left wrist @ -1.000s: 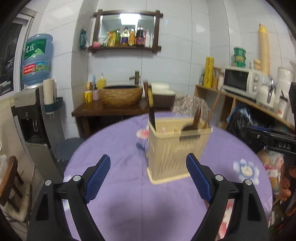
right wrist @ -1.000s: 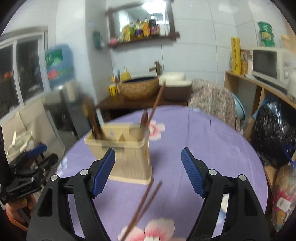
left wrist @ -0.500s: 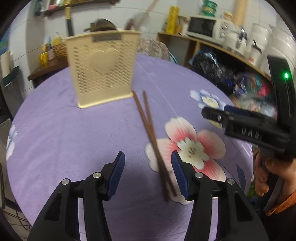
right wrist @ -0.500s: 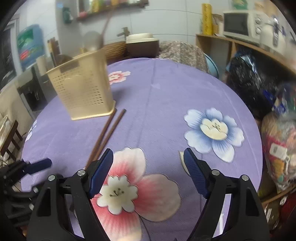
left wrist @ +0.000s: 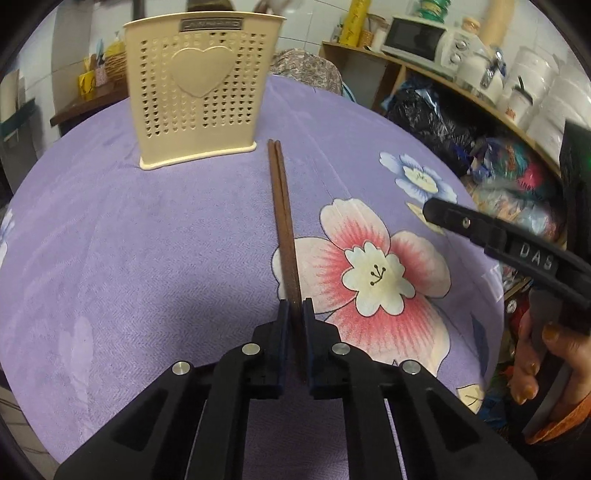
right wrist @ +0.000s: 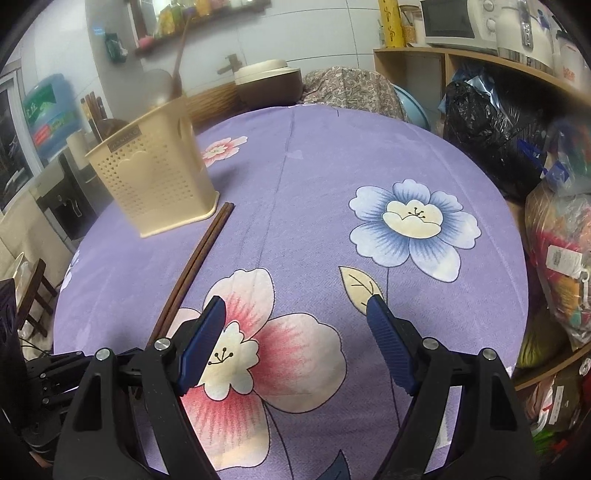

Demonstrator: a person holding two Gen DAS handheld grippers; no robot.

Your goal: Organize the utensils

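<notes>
A pair of brown chopsticks (left wrist: 281, 206) lies on the purple flowered tablecloth (left wrist: 147, 229), its far tips next to a cream perforated utensil holder (left wrist: 199, 88). My left gripper (left wrist: 294, 308) is shut on the near end of the chopsticks, low at the cloth. The holder (right wrist: 155, 177) has several utensils standing in it. In the right wrist view the chopsticks (right wrist: 199, 258) run to the left of my right gripper (right wrist: 295, 321), which is open and empty above the pink flower print. The right gripper also shows at the right of the left wrist view (left wrist: 491, 236).
The round table's edge (right wrist: 517, 258) drops off at the right, with black bags (right wrist: 491, 133) and a shelf with a microwave (right wrist: 448, 18) beyond. A side table with a basin stands behind the holder. A chair (right wrist: 33, 295) is at the left.
My left gripper has come down and forward and closed on the near end of the chopsticks. The right gripper has moved in low over the table and stays open.
</notes>
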